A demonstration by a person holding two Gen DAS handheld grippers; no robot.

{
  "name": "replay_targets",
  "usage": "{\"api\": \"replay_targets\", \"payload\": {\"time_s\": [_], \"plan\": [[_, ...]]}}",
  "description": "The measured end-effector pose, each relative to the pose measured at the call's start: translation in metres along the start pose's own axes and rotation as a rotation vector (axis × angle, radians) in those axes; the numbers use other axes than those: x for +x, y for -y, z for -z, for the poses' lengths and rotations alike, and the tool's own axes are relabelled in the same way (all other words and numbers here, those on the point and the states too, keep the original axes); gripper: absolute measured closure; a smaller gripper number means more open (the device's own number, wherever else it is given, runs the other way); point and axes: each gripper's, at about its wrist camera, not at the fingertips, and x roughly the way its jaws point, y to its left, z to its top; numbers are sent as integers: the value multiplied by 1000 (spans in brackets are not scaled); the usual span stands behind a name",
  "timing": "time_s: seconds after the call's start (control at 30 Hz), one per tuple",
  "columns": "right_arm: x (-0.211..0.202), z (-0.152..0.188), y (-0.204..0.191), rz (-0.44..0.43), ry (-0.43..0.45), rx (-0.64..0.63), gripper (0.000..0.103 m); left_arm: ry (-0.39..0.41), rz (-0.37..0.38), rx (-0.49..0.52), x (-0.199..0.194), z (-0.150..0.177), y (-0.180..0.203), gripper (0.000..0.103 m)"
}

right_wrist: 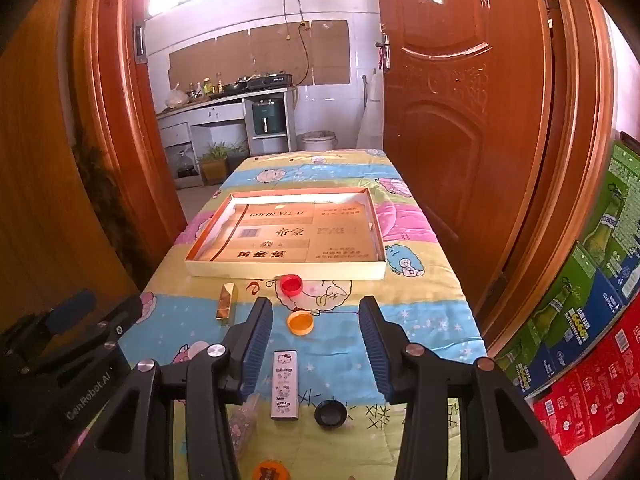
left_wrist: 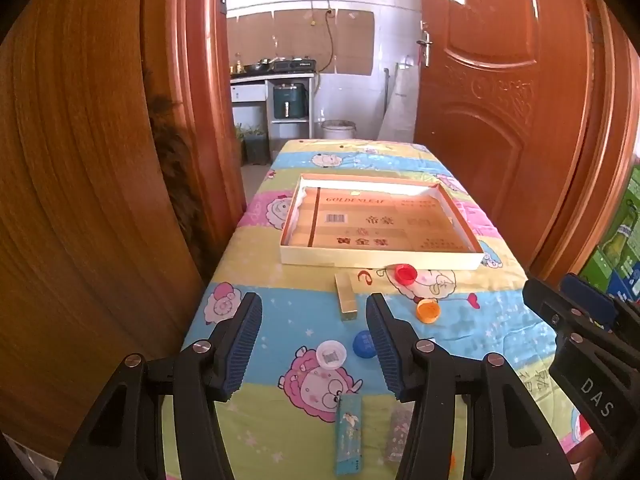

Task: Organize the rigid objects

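A shallow cardboard box tray [left_wrist: 380, 258] [right_wrist: 286, 270] lies on the cartoon-print table cover. In front of it lie a gold bar-shaped box [left_wrist: 346, 296] [right_wrist: 227, 303], a red cap [left_wrist: 405, 273] [right_wrist: 291, 283], an orange cap [left_wrist: 428, 311] [right_wrist: 300, 322], a blue cap [left_wrist: 363, 344] and a white cap [left_wrist: 331, 354]. A teal lighter [left_wrist: 349, 436], a white cartoon lighter [right_wrist: 285, 384] and a black cap [right_wrist: 330, 413] lie nearer. My left gripper [left_wrist: 314, 344] hovers open above the table with nothing between its fingers. My right gripper [right_wrist: 316, 346] hovers open too, holding nothing.
Wooden doors flank the table on both sides, with a kitchen beyond the far end. Stacked green and red cartons [right_wrist: 592, 320] stand at the right. A clear patterned lighter [left_wrist: 398, 428] and an orange lid [right_wrist: 270, 471] lie near the front edge.
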Motion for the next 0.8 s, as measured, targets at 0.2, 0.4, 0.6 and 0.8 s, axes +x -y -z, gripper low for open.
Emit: {"api": "replay_targets", "payload": {"time_s": [0.2,0.4,0.6,0.8], "plan": [[-3,-1,-1,-11,3,-6,58,4,4,-1,-2,-1,0,47],[-3,-4,-1,-23,0,-13,58,4,10,-10,-3,-4,-2,47],[-1,-7,1,-37,-8,-20,58,-3,8,-17,0,-9,-2,47],[2,-10,6,-39,-20,-14,58,-8,22,-6,7,-12,3,47]]}}
